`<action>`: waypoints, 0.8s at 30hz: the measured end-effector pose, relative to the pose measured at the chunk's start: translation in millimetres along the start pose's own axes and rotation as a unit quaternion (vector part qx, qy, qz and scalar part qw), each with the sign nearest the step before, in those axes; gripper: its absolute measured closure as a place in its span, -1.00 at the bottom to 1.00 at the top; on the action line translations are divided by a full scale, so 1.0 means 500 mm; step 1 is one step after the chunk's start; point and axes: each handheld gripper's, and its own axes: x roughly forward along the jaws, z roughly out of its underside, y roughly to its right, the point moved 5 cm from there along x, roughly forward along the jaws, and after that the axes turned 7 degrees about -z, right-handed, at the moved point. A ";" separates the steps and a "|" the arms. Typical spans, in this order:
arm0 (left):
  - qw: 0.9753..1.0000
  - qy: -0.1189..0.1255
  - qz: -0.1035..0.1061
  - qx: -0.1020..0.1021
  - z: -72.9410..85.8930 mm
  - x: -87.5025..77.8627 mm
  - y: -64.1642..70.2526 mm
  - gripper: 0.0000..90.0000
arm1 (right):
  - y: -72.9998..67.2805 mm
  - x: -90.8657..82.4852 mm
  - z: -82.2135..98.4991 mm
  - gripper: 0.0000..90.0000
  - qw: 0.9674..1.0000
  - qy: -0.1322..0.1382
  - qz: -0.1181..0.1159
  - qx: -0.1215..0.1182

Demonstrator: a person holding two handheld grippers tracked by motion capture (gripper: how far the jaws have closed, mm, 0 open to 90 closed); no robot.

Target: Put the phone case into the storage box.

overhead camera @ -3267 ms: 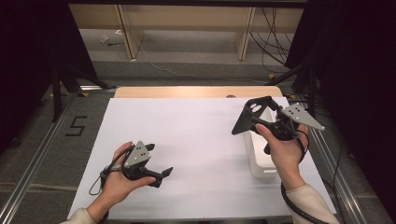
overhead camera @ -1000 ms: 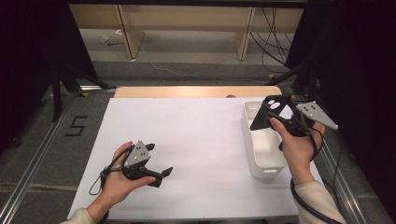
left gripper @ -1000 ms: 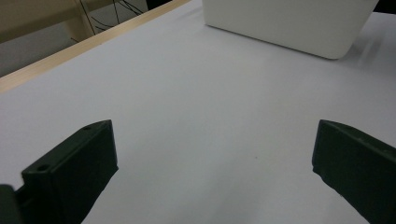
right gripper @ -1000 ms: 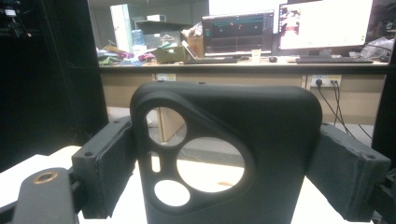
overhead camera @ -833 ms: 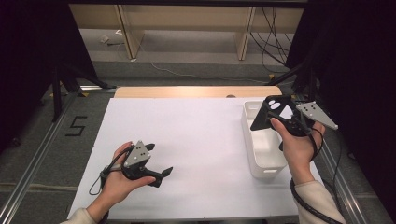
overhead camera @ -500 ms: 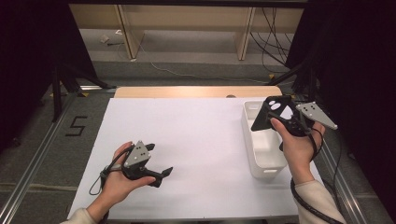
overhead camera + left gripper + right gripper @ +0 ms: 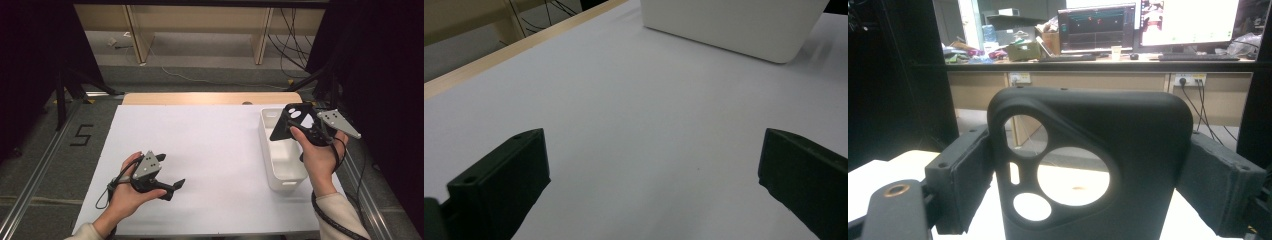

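A black phone case point(image 7: 291, 121) with round camera cut-outs hangs upright in the air, and my right gripper point(image 7: 301, 126) is shut on it. In the right gripper view the case point(image 7: 1128, 135) sits squeezed between both pads point(image 7: 965, 175), one on each side edge. It hovers over the far end of a white rectangular bin point(image 7: 284, 170) at the table's right. My left gripper point(image 7: 172, 187) rests low over the white table point(image 7: 210, 145) near the front left, held by a hand. Its jaws stand wide open in the left gripper view point(image 7: 654, 170), with bare table between them.
The bin's rounded corner point(image 7: 734, 25) shows ahead of the left gripper. A wooden strip point(image 7: 210, 98) runs along the table's far edge. Metal rails point(image 7: 35, 175) flank the table, and cables point(image 7: 295, 40) lie on the floor behind it.
Since the earliest frame my right gripper has carried the phone case rightward, from beside the bin to above it. Over the last second nothing has moved.
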 end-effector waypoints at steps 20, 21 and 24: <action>1.000 0.000 0.000 0.000 0.000 0.000 0.000 -1.00 | 0.002 0.007 0.011 -0.65 1.000 -0.007 0.001 -0.003; 1.000 0.000 0.000 0.000 0.000 0.000 0.000 -1.00 | 0.003 0.007 0.012 -0.65 1.000 -0.007 0.002 -0.004; 1.000 0.001 0.000 0.000 0.000 0.000 -0.001 -1.00 | 0.003 0.009 0.013 -0.65 1.000 -0.006 0.001 -0.005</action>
